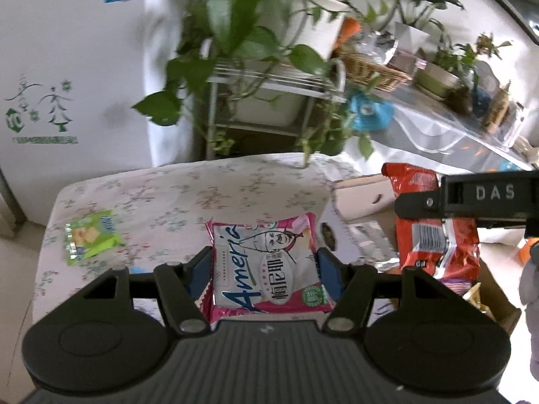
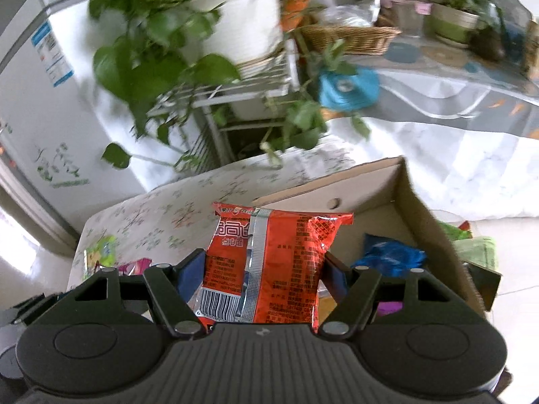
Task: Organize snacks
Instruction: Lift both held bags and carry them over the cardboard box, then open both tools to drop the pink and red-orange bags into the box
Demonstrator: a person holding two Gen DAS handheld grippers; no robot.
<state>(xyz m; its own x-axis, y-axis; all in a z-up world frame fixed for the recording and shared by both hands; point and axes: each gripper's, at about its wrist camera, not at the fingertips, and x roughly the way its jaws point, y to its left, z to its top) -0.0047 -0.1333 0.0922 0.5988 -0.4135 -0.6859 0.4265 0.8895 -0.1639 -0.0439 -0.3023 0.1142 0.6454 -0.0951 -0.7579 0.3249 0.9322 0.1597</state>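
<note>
Snacks mid-transfer: left gripper (image 1: pixel 264 264) clamped on pink-white packet (image 1: pixel 266 262), carried above floral tablecloth (image 1: pixel 161 195); right gripper (image 2: pixel 264 269) clamped on orange noodle packet (image 2: pixel 269 262), poised over cardboard box (image 2: pixel 421 215), likely for dropping in. Green cracker packet (image 1: pixel 91 237) lies on cloth, unsorted.

Background: trailing green pothos plant (image 1: pixel 232 23) in white pot on white metal stand (image 1: pixel 269 84), white fridge (image 1: pixel 67 77) left, woven wicker basket (image 2: pixel 347 35) right.
</note>
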